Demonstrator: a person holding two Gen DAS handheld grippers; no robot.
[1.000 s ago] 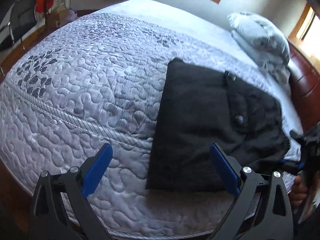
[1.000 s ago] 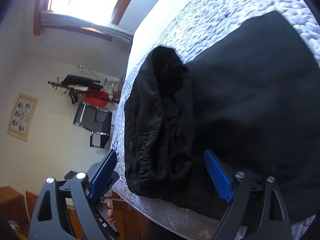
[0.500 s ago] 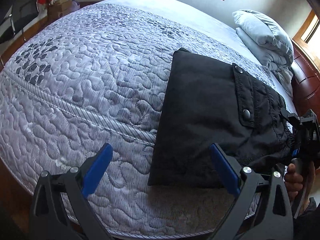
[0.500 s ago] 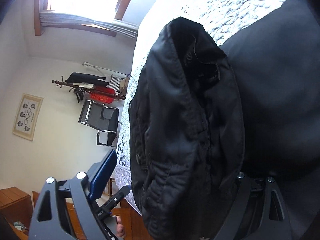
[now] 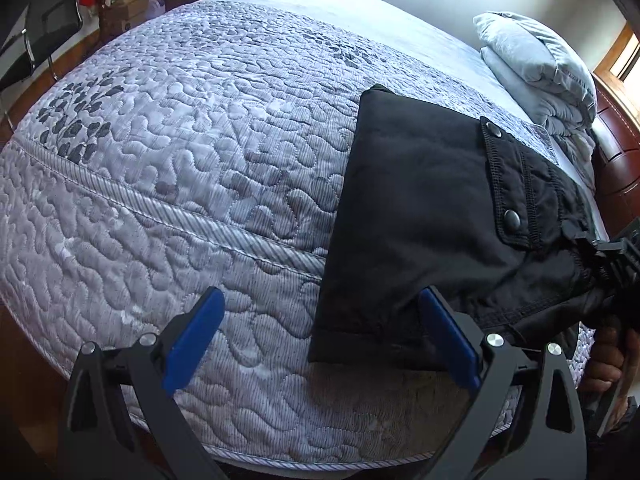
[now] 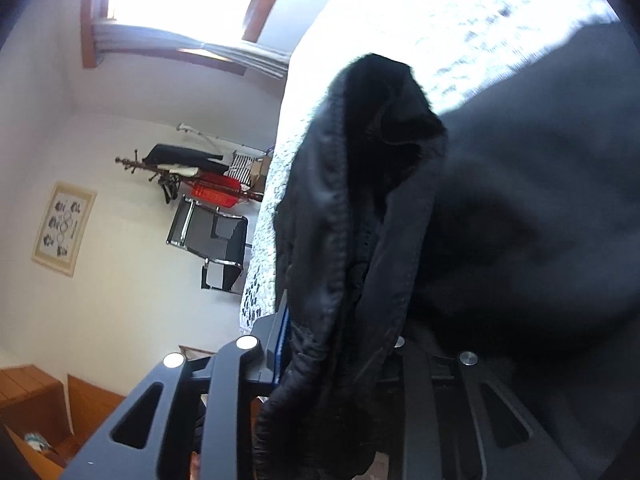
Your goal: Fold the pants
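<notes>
Black pants (image 5: 424, 216) lie partly folded on the quilted grey bed (image 5: 192, 152), with a snap-button pocket flap on the right side. My left gripper (image 5: 320, 344) is open and empty, just short of the pants' near left corner. My right gripper (image 5: 600, 256) shows at the far right of the left wrist view, clamped on the pants' waistband edge. In the right wrist view the gripper (image 6: 340, 344) is shut on the bunched black waistband (image 6: 344, 240), which drapes over the fingers and hides the blue pads.
Grey pillows (image 5: 536, 64) lie at the head of the bed by a wooden headboard (image 5: 616, 144). A black chair (image 6: 212, 240) and a coat rack (image 6: 188, 168) stand past the bed's far side. The bed's near edge (image 5: 280, 456) runs below my left gripper.
My right gripper has closed on the pants' waistband and lifted it; the fabric now fills its view. The left gripper stayed open and moved slightly closer to the pants.
</notes>
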